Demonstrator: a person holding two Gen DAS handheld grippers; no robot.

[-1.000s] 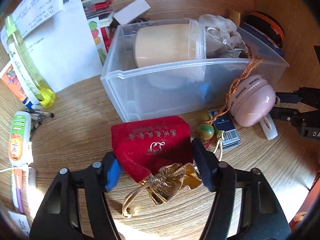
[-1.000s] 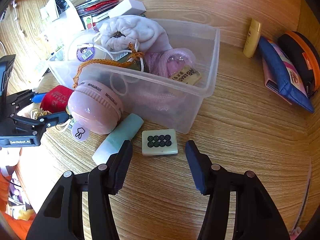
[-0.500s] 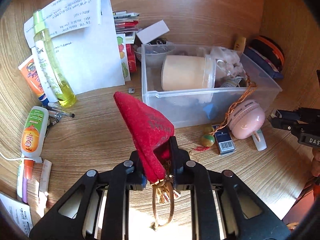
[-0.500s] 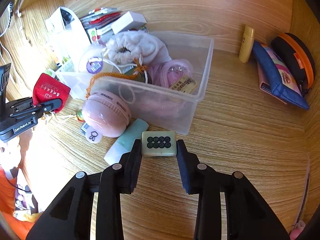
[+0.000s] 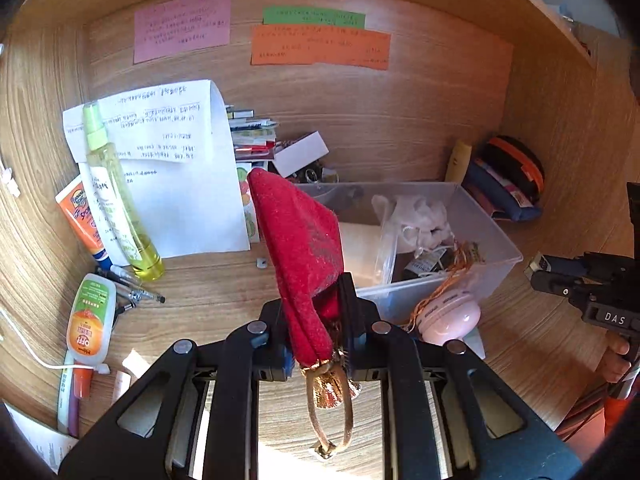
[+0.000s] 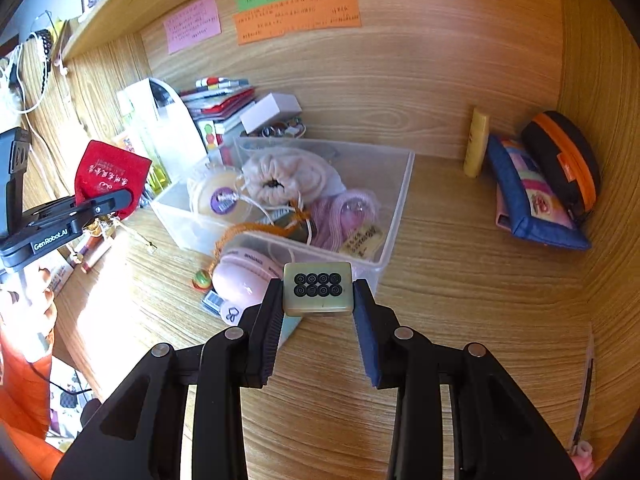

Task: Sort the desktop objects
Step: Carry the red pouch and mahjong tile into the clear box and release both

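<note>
My left gripper is shut on a red velvet pouch with a gold drawstring and holds it above the desk, left of the clear plastic bin. The pouch also shows in the right wrist view. My right gripper is shut on a pale green mahjong tile with black circles and holds it above the desk, in front of the bin. The bin holds a round tub, a white fabric bundle and a pink bag.
A pink round case, a green tube, a bead and a barcode card lie in front of the bin. Bottles, tubes and pens lie at the left. Papers and books stand behind. A blue pouch and a black-orange case lie at the right.
My left gripper shut on the red pouch and lifted it off the desk. My right gripper shut on the mahjong tile and lifted it. Both rose higher.
</note>
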